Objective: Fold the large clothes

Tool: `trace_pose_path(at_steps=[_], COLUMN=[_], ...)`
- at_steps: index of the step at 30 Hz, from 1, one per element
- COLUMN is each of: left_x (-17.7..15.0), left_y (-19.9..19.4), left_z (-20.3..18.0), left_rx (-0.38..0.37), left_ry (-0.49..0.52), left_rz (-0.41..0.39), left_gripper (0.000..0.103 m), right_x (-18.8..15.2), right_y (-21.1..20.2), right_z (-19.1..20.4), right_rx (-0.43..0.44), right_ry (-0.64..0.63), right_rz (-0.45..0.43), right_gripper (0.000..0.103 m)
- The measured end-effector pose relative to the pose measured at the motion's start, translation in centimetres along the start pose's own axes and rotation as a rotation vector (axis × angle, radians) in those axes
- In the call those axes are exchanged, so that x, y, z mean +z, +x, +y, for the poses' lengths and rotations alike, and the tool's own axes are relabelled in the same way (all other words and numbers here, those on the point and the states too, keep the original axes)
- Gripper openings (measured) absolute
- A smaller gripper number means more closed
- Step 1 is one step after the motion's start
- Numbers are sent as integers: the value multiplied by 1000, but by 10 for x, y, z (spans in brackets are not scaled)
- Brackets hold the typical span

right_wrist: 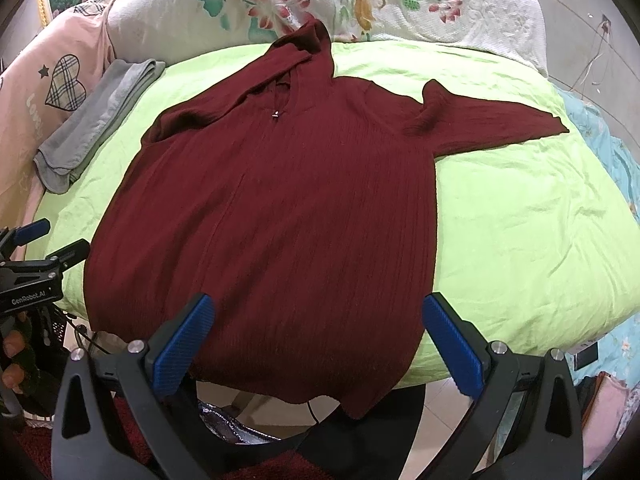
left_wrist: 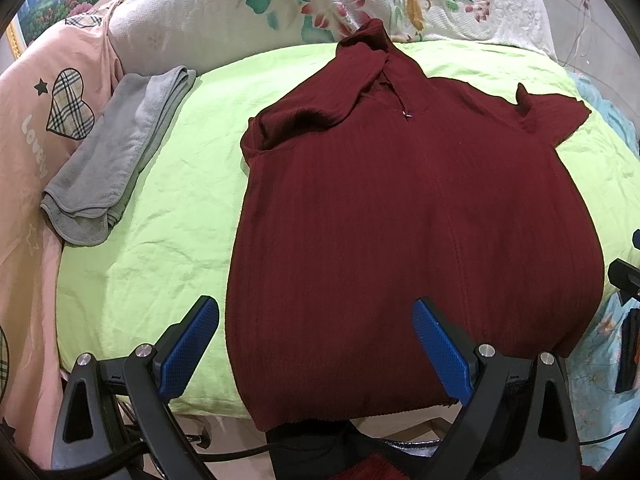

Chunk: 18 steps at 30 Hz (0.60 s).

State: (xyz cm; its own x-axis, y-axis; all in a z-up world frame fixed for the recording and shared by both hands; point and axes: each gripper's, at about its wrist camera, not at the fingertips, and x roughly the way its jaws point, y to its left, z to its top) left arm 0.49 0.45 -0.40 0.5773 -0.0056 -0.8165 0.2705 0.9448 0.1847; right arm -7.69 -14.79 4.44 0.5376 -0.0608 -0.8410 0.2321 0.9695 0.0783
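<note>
A dark red ribbed hooded sweater (left_wrist: 400, 208) lies flat, front up, on a lime green sheet (left_wrist: 160, 220); it also shows in the right wrist view (right_wrist: 280, 208). Its hood points to the far side. Its left sleeve is folded in over the shoulder; its right sleeve (right_wrist: 500, 120) lies stretched out to the right. The hem hangs over the near edge. My left gripper (left_wrist: 316, 344) is open and empty above the hem's left part. My right gripper (right_wrist: 320, 344) is open and empty above the hem's middle. The left gripper also shows at the right wrist view's left edge (right_wrist: 44, 248).
A folded grey towel (left_wrist: 116, 152) lies at the left of the green sheet. A pink cover with a plaid heart (left_wrist: 68, 104) is further left. A floral white bedspread (left_wrist: 360, 0) lies behind. A blue floral cloth (right_wrist: 616, 160) is at the right. Tiled floor lies below the near edge.
</note>
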Motion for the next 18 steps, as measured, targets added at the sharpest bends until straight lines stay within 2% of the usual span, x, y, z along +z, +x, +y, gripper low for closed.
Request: trace_pose_path(at_steps=[9,16,18], left_x=[1,2,3], left_y=[3,5,8], left_z=[2,4,4], left_rx=[-33,65,62], left_ry=[-21,27,27], left_rz=[18,-47,-36], left_gripper=[98,98,98], right_x=[3,6,8], right_y=[2,3,6], right_z=[2,-2,-5], right_rx=[7,22,28], right_ry=[-8,6,19], right_rz=[-3,11,49], right_gripper=[103,103,103])
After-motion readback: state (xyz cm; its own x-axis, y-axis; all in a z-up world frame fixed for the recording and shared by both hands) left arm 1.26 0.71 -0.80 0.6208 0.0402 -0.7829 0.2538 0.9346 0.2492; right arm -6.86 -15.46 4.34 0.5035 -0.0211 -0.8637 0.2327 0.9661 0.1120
